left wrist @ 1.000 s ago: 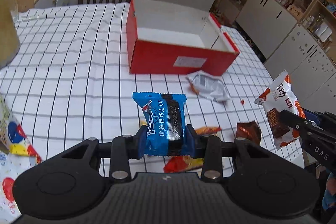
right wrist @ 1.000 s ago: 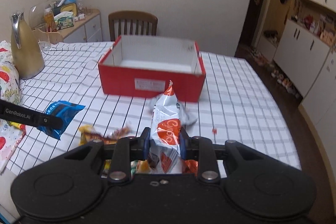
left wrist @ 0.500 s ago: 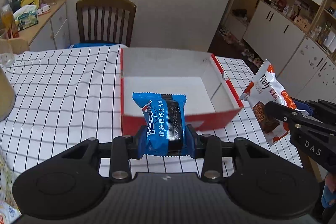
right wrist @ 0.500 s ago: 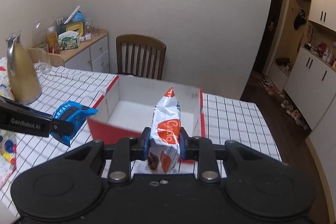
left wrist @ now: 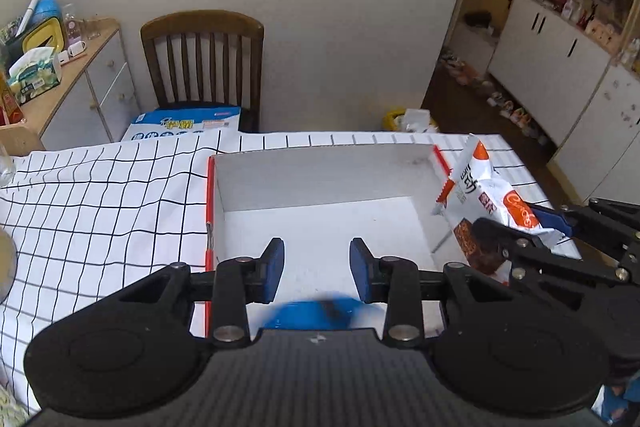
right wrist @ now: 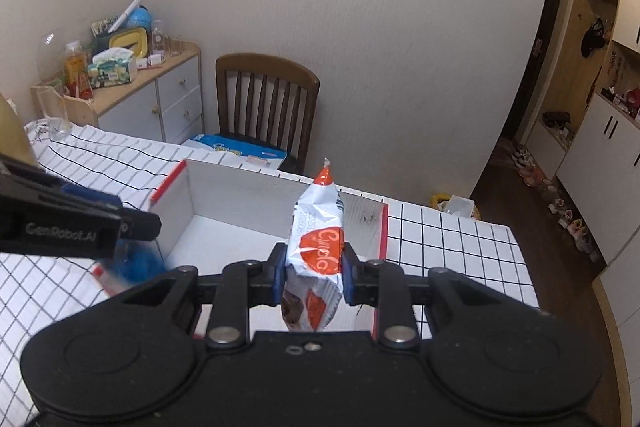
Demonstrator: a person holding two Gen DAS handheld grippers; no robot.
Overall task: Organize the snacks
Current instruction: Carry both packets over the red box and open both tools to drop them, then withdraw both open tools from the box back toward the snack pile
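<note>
The red box with a white inside [left wrist: 320,187] sits on the checked tablecloth, and also shows in the right wrist view [right wrist: 240,203]. My left gripper [left wrist: 316,269] is open above the box's near part. The blue snack packet [left wrist: 316,313] is a blur just below the left gripper's fingers, falling into the box; it also shows blurred in the right wrist view [right wrist: 138,263]. My right gripper [right wrist: 314,273] is shut on a white and orange snack packet [right wrist: 320,247] and holds it upright above the box's right side. That packet also shows in the left wrist view [left wrist: 480,203].
A wooden chair [left wrist: 204,63] stands behind the table with a blue and white bag [left wrist: 184,123] on its seat. A side cabinet [right wrist: 132,95] with bottles and tissues is at the left. White cupboards [left wrist: 560,67] line the right wall.
Both grippers moved forward over the box. My left gripper opened and let go of the blue packet, which is dropping. My right gripper still holds its packet.
</note>
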